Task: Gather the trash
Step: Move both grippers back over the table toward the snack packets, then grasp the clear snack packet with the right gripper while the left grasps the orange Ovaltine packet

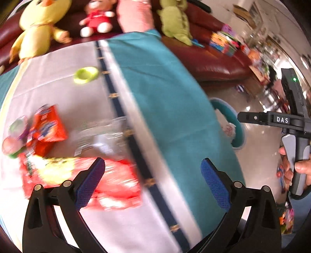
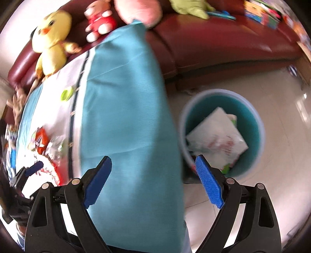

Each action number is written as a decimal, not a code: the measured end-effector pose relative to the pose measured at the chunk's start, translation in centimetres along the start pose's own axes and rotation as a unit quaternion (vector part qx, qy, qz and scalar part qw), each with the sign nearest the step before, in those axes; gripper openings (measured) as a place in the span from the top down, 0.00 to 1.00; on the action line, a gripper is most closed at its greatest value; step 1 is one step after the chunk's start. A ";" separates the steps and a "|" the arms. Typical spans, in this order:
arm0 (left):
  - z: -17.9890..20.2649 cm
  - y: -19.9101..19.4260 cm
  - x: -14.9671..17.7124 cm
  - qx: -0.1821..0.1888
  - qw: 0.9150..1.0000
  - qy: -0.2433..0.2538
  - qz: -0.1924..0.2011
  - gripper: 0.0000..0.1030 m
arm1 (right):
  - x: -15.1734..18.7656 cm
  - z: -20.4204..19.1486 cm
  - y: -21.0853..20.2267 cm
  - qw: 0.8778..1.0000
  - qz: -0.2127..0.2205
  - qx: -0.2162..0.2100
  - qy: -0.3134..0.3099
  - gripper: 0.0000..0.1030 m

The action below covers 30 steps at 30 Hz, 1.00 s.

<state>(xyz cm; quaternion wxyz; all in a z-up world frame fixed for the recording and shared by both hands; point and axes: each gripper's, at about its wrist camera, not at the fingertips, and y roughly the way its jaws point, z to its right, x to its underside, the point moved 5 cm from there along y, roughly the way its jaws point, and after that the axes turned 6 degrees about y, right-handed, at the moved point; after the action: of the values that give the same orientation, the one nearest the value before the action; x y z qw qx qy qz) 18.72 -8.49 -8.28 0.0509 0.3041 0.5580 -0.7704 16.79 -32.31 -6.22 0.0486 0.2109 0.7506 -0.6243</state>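
My left gripper (image 1: pixel 153 179) is open and empty above the table, its left finger over a red snack wrapper (image 1: pixel 116 186). An orange carton (image 1: pixel 49 126), a clear plastic wrapper (image 1: pixel 103 134) and a small green-and-pink cup (image 1: pixel 13 140) lie to the left. A lime green ring (image 1: pixel 86 74) lies farther back. My right gripper (image 2: pixel 153 180) is open and empty over the table's teal edge, beside a teal trash bin (image 2: pixel 252 124) on the floor that holds a white bag (image 2: pixel 217 134). The trash pile also shows in the right wrist view (image 2: pixel 46 144).
A white and teal tablecloth (image 1: pixel 165 97) covers the table. A dark red sofa (image 2: pixel 223 42) behind holds a yellow chick toy (image 2: pixel 51 39), a red doll (image 1: pixel 97 19), a pink cushion (image 1: pixel 136 15) and a green plush (image 1: pixel 175 21). Glossy floor (image 2: pixel 281 155) lies to the right.
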 end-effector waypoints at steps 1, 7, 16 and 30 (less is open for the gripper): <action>-1.3 -0.5 0.4 -0.006 1.000 -0.010 0.002 0.04 | 0.1 -1.0 0.1 1.000 -0.003 -0.002 -0.009 0.19; -7.8 -3.1 3.0 -0.041 0.997 -0.057 0.009 0.04 | 0.8 -8.4 1.8 0.996 -0.029 -0.010 -0.084 0.19; -15.4 -5.7 5.9 -0.088 0.991 -0.102 0.010 0.04 | 2.1 -16.5 4.2 0.981 -0.061 -0.012 -0.184 0.19; -19.8 -5.2 6.1 -0.099 0.988 -0.114 -0.004 0.04 | 1.3 -23.9 9.8 0.928 -0.121 -0.001 -0.352 0.19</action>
<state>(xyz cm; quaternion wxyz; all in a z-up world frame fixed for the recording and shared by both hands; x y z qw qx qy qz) 19.76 12.66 -10.99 0.1408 0.2051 0.6236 -0.7411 23.84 -7.83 -10.51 0.2342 -0.1151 0.7059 -0.6585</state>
